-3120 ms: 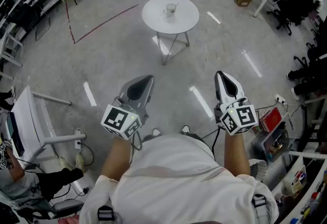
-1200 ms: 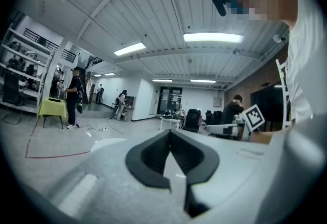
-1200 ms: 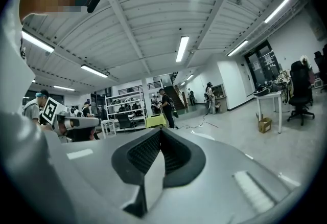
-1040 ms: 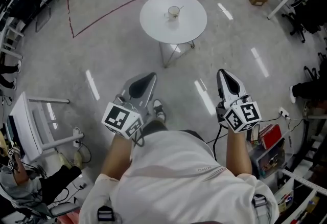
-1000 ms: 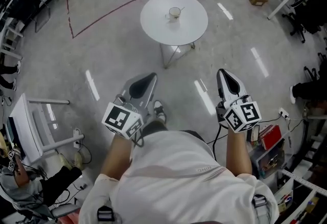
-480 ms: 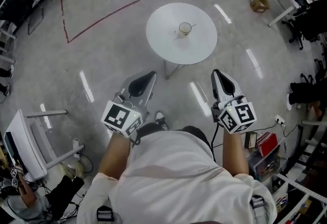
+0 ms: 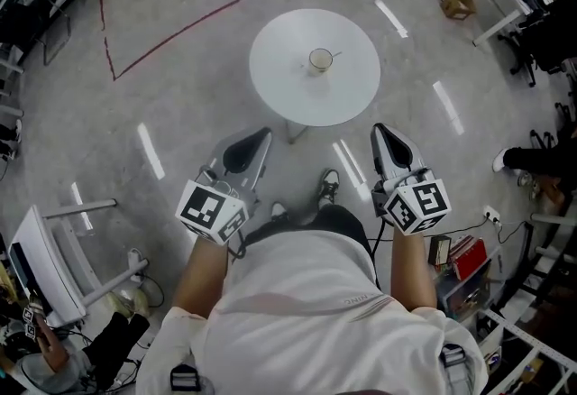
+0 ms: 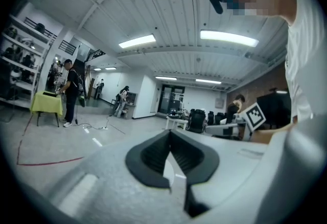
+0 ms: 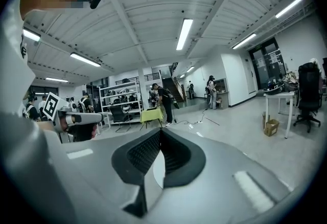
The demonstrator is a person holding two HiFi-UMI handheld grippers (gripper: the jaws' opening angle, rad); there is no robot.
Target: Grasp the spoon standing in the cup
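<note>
White counter (image 7: 279,78) holds the cup (image 7: 319,61) at its middle, whose light, stiff, slippery spoon (image 7: 334,53) we would pinch high on its handle; our left gripper (image 7: 258,139) and right gripper (image 7: 388,135) are pressed together, empty.

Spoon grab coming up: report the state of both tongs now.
Left tongs: closed, holding nothing.
Right tongs: closed, holding nothing.

The right gripper (image 9: 159,133), grey-bodied with black ribbed pads, had its jaws pressed together with nothing between them. Beyond its tips a person in black clothes (image 9: 164,99) stood at a small yellow-green table (image 9: 152,114). Farther right, a brown cardboard box (image 9: 271,127) sat on the glossy grey floor (image 9: 230,131) under a white table (image 9: 278,95), beside a black office chair (image 9: 308,92).
</note>
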